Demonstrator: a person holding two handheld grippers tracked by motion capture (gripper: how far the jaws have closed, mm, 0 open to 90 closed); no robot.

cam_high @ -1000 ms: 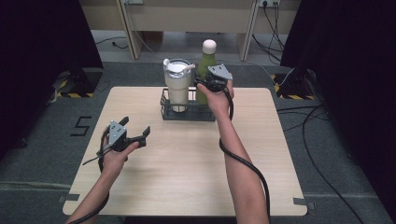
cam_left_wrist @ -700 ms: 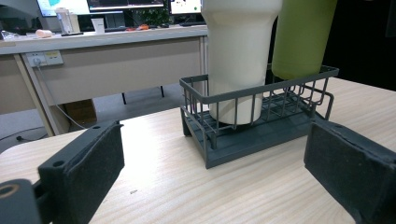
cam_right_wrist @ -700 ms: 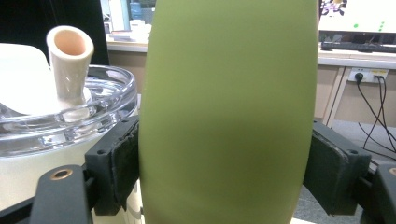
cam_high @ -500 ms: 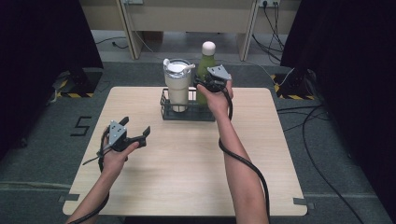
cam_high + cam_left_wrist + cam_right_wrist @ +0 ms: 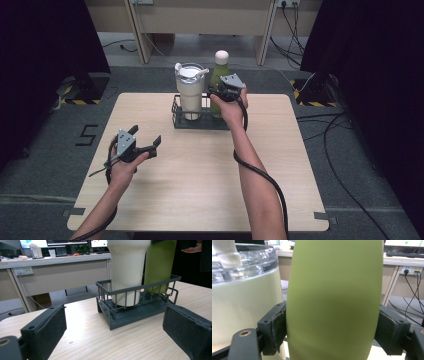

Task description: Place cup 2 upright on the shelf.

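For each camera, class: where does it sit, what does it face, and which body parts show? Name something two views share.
High view: above the table, looking down; both forearms, left tongs, right tongs.
Left gripper view: on open left tongs, low, facing rack.
Right gripper view: on right tongs clamping bottle.
Shared: bottle, tumbler.

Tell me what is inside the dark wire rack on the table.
The rack holds a cream tumbler with a clear lid and, beside it, a green bottle clamped by the right gripper. The rack's bars and the hand partly cover their bases.
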